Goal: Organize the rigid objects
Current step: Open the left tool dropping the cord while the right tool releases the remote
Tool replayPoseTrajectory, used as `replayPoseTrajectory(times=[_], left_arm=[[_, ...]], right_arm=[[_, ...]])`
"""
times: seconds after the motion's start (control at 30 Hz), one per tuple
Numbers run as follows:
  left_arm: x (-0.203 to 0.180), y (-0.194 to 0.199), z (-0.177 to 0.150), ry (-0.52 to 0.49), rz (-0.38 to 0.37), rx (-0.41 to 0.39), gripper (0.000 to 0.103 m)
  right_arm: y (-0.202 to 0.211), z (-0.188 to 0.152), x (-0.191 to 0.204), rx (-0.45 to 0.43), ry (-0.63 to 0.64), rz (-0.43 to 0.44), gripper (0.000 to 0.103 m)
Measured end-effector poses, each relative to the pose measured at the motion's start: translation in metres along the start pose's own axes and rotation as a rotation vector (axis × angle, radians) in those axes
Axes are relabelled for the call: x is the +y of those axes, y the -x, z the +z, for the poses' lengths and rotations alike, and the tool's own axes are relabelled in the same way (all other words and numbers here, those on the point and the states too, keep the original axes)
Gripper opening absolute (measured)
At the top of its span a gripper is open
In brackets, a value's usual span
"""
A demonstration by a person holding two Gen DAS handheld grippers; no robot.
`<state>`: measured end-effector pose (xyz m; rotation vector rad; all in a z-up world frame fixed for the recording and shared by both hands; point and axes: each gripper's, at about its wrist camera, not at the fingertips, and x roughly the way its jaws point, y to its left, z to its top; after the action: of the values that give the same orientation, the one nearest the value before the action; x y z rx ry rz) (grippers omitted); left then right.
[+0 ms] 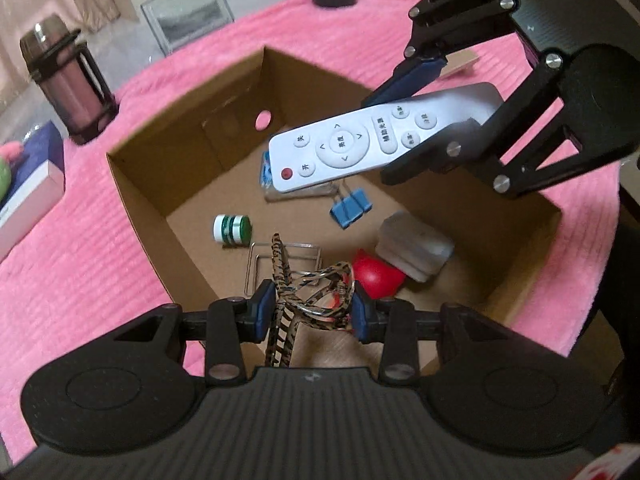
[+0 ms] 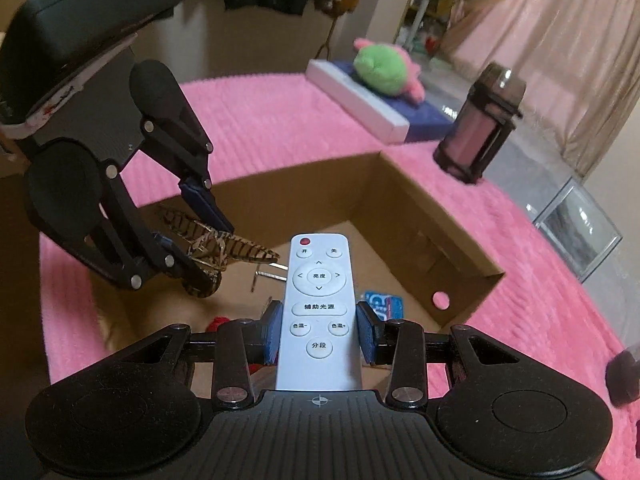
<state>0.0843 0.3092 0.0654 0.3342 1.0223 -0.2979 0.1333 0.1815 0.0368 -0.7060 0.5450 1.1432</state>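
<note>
Now my right gripper (image 2: 319,334) clamps the remote (image 2: 319,300), left gripper (image 1: 313,308) pinches the glasses (image 1: 308,292); I'd lower both into the box (image 1: 192,168) before releasing.

left wrist: down, close | right wrist: oblique | shared: box (image 1: 144,184)

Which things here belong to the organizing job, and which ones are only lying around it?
Belong to the job:
- cardboard box
- white remote, in the right gripper
- patterned glasses, in the left gripper
- blue binder clip, green-banded jar, red ball, already inside

Just lying about:
- plush toy
- dark bottle
- glass frame
</note>
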Motion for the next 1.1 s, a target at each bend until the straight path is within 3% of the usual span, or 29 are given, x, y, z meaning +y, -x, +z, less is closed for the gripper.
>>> replayPoseTrajectory(times=[0.5,1.1], left_arm=[[-0.007,-0.045,0.009,-0.047,0.069,0.173,0.034],[-0.009,-0.075,0.012,-0.051,0.057,0.267,0.034]], right_arm=[[-0.067,0.011,-0.021,0.142,-0.048,0.030,0.036],[-0.097,0.006,-0.024,0.222,-0.090,0.045,0.036]])
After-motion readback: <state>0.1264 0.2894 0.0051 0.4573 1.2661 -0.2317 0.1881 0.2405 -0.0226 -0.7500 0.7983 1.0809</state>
